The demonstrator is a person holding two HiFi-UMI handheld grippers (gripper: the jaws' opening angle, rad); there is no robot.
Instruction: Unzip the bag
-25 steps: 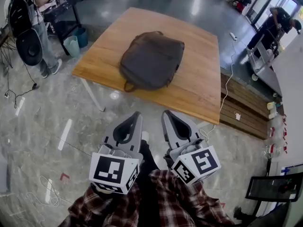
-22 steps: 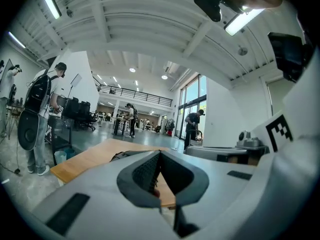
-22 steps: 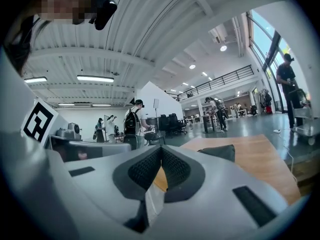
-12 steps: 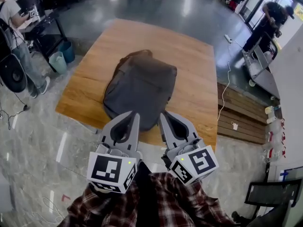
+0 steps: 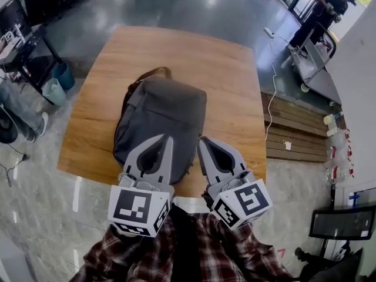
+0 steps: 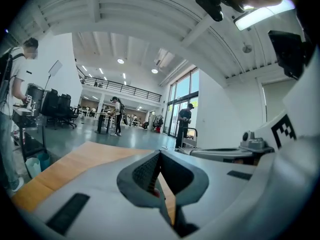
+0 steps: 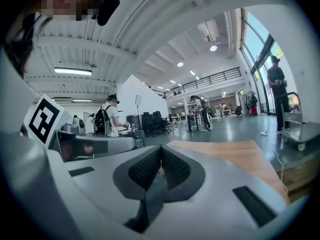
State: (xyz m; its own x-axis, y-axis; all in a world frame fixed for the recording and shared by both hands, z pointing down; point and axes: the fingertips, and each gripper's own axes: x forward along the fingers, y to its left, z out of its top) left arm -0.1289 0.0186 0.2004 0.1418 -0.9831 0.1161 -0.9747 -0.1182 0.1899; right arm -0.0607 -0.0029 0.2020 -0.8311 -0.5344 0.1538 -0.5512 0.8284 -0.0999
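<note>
The bag (image 5: 160,122), dark grey, lies flat on the near left part of a wooden table (image 5: 229,69). Its brown handle (image 5: 154,72) points to the far side, and its near end reaches close to the table's near edge. Its zip cannot be made out.

The left gripper (image 5: 166,138) and right gripper (image 5: 202,140) are held side by side, just apart, close to the person's chest. In the head view their tips overlap the bag's near end, and whether they touch it cannot be told. The left gripper view shows that gripper's jaws pressed together at the tip with nothing between them (image 6: 159,156). The right gripper's jaws likewise meet, empty (image 7: 160,161). Both views look out level over the table edge into a large hall. Each gripper carries a marker cube (image 5: 140,209) at its near end, above plaid sleeves (image 5: 194,251).

Left of the table stands a pale bin (image 5: 53,90). To its right are low wooden boards (image 5: 294,137) and a white cable (image 5: 271,69) on the grey floor. At far right a person (image 5: 320,10) bends over a cart (image 5: 314,69).
</note>
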